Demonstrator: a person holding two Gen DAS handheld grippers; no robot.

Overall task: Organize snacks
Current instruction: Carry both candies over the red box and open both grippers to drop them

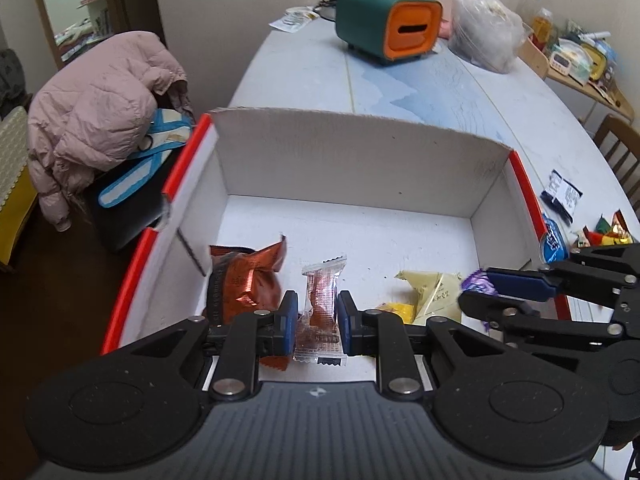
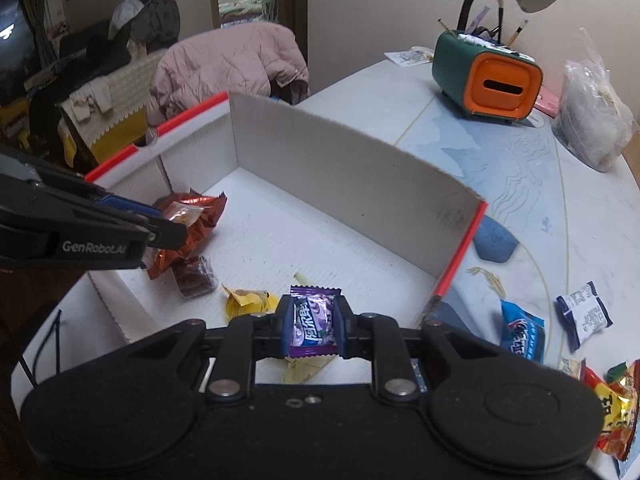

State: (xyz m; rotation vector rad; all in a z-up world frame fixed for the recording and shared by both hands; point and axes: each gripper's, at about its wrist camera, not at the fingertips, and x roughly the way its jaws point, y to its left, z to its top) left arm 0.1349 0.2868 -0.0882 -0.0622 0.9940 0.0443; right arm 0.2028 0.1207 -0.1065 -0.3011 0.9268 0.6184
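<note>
Clamped between the left gripper's point(image 1: 318, 314) blue pads, a clear crinkled sachet point(image 1: 322, 308) with a brown filling hangs over the white corrugated box point(image 1: 360, 168); its lower print is too blurred to read. Beside it, the right gripper point(image 2: 313, 326) pinches a glossy purple candy wrapper point(image 2: 312, 322) above a yellow packet point(image 2: 248, 302), partly hidden, on the box floor.

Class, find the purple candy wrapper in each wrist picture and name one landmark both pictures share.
Left wrist view: the purple candy wrapper is at the right, clamped at the tip of the right tongs, over the white box.
Right wrist view: the wrapper sits bottom centre, pinched between those tongs' blue pads.
Shared landmark: the green and orange case on the table.
</note>
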